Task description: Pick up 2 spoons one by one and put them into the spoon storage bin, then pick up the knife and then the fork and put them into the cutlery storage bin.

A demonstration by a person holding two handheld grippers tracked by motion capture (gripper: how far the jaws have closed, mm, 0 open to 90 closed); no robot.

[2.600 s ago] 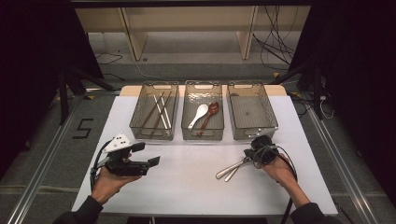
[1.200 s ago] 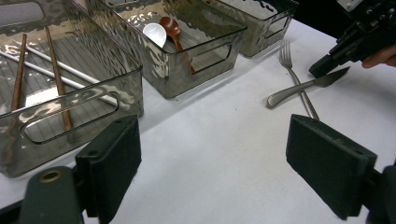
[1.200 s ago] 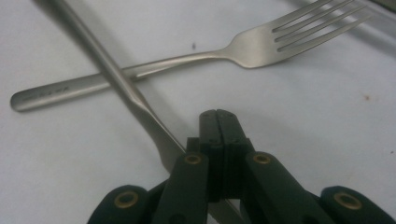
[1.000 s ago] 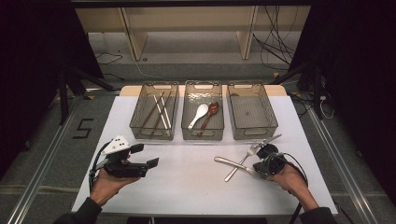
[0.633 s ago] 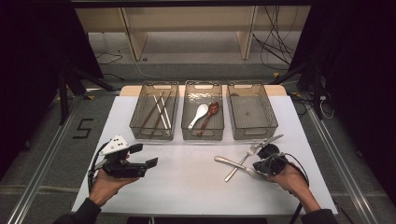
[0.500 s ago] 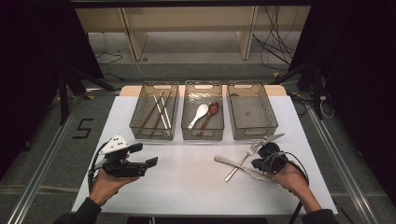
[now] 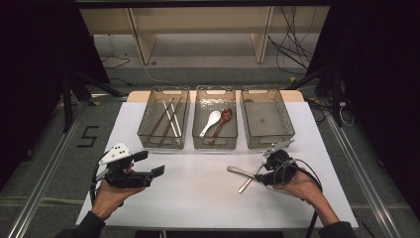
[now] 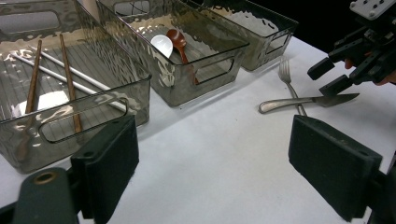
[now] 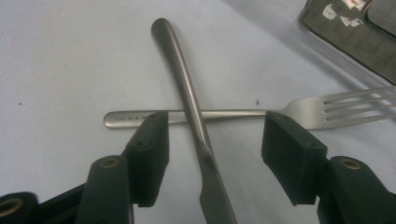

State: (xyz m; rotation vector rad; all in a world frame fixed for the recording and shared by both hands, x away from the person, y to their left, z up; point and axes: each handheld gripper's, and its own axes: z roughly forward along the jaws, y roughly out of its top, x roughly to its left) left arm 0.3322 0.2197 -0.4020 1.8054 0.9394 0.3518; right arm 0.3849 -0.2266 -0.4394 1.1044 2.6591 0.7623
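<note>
A steel knife [image 9: 187,93] lies crossed over a steel fork [image 9: 336,112] on the white table. My right gripper [image 9: 212,154] stands open astride the knife's blade end. Its jaws have just been opening, and the pads are clear of the knife on both sides. From above, the knife [image 7: 238,171] and fork [image 7: 246,184] lie just left of the right gripper [image 7: 265,173]. My left gripper [image 7: 150,163] is held open and empty over the table's front left. Its camera shows its gripper [image 8: 212,168], the knife [image 8: 299,100], the fork [image 8: 286,74] and the right gripper [image 8: 329,77].
Three clear bins stand in a row at the back. The left bin [image 7: 148,130] holds chopsticks [image 7: 168,116]. A white spoon [image 7: 210,121] and a brown spoon [image 7: 223,119] lie in the middle bin [image 7: 214,144]. Nothing lies in the right bin [image 7: 267,141].
The right gripper's jaws have parted from around the knife, which now lies loose across the fork. The right hand shifted only slightly. The left gripper has stayed where it was.
</note>
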